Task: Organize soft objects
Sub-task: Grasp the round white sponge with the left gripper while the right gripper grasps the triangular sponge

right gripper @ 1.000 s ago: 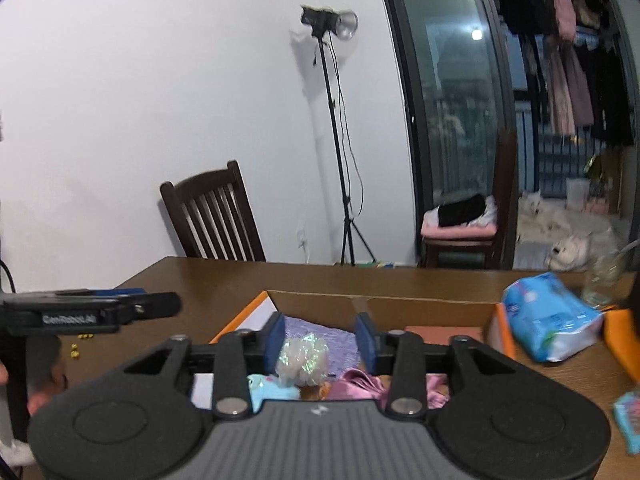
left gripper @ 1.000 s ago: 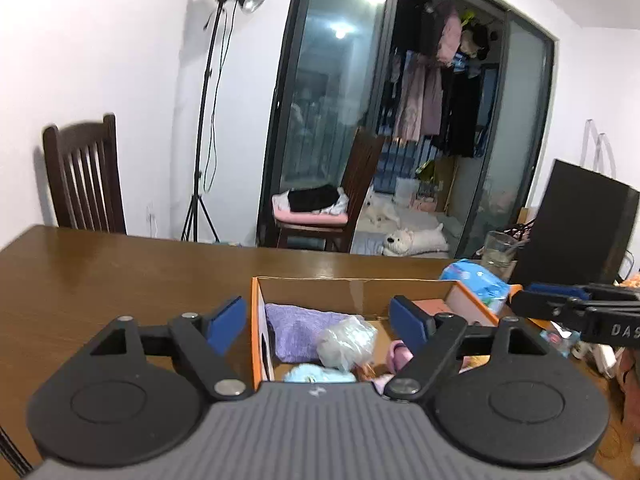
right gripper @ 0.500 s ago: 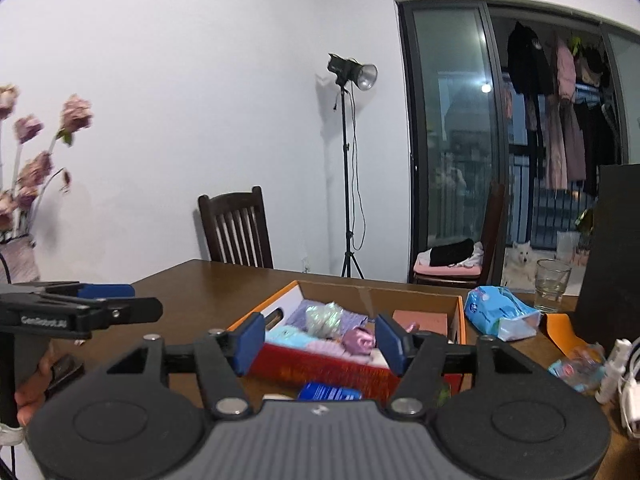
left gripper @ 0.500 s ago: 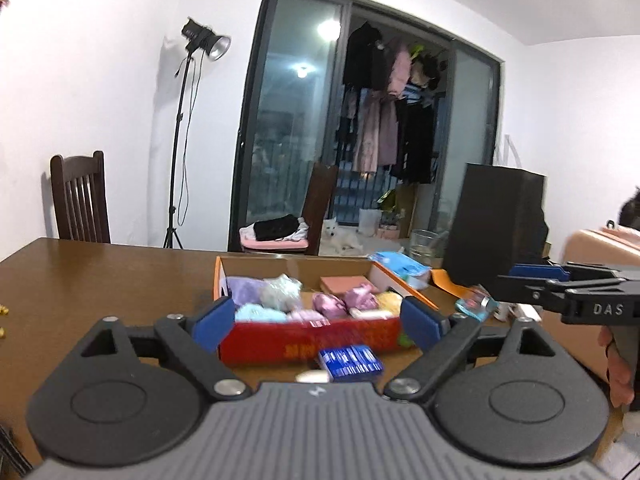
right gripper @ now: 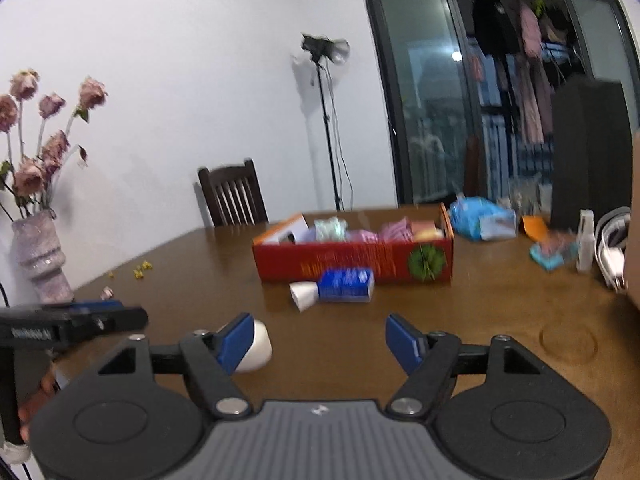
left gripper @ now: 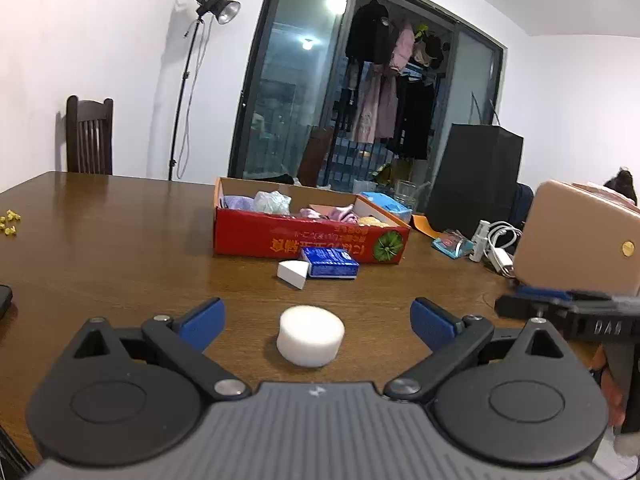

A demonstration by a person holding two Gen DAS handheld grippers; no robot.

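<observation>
Soft white round foam puck point(left gripper: 310, 335) sits on the brown wooden bench point(left gripper: 120, 240) right between the blue pads of your left claw point(left gripper: 316, 320), whose jaws are opening wide and touch nothing. Your right claw point(right gripper: 320, 340) is also opening, with only bare bench between its pads; in that view the same puck peeks out just behind the left-hand blue pad.

Farther out lie a white foam wedge point(left gripper: 293, 272) and, touching it, a blue tissue packet point(left gripper: 329, 263), both just in front of the red cardboard box point(left gripper: 312, 240). That box holds a lilac cloth point(left gripper: 238, 203), a crinkled pale plastic bundle point(left gripper: 273, 201) and pink fabric pieces point(left gripper: 328, 213).

Beyond the box's right end you have a light blue wipes pack point(right gripper: 478, 217), and a tan case point(left gripper: 580, 240) at the bench's right edge. A vase of dried pink roses point(right gripper: 38, 216) stands at the far left.
</observation>
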